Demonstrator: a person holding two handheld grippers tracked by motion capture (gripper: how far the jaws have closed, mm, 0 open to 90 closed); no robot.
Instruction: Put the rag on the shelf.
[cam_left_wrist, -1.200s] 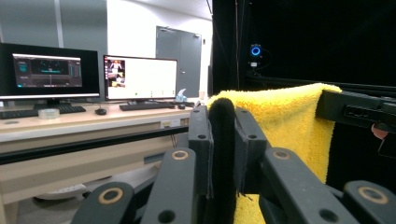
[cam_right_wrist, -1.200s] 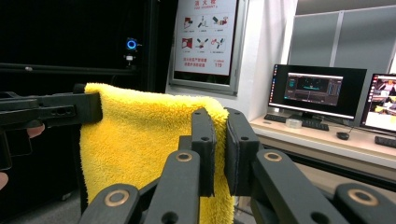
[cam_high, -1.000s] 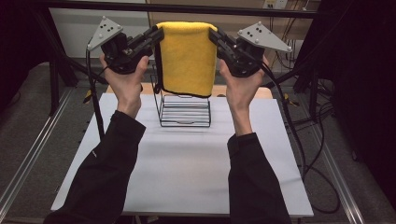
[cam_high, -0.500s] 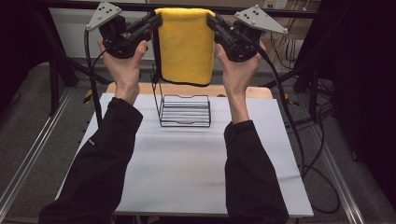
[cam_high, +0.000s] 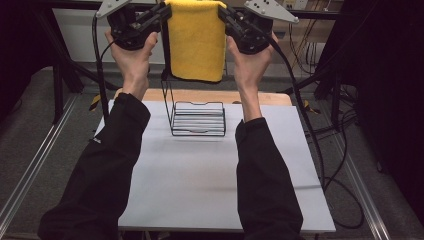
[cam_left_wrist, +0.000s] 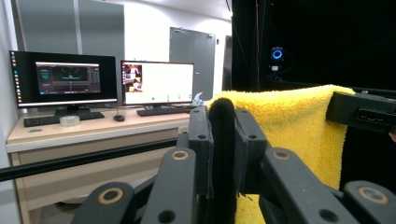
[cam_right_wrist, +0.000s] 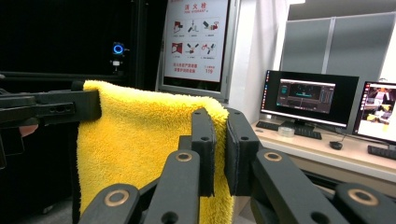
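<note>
A folded yellow towel (cam_high: 196, 40) hangs high above the table, stretched between both grippers. My left gripper (cam_high: 162, 12) is shut on its top left corner, and my right gripper (cam_high: 225, 13) is shut on its top right corner. In the left gripper view the towel (cam_left_wrist: 289, 126) is pinched between the two black jaws of my left gripper (cam_left_wrist: 223, 149), and the other gripper's jaw shows at the right edge. In the right gripper view the towel (cam_right_wrist: 135, 144) passes between the jaws of my right gripper (cam_right_wrist: 219, 154). A black wire rack (cam_high: 197, 116) stands on the white table (cam_high: 200, 185) below the towel.
A wooden strip (cam_high: 260, 96) runs along the table's far edge. Black cables (cam_high: 305, 125) trail down at the right and a dark frame post (cam_high: 55, 75) stands at the left. Desks with monitors (cam_left_wrist: 107, 81) lie beyond.
Both hands have raised the towel higher and farther from the rack, so its lower edge now hangs above the rack's tall upright. The grips have not changed.
</note>
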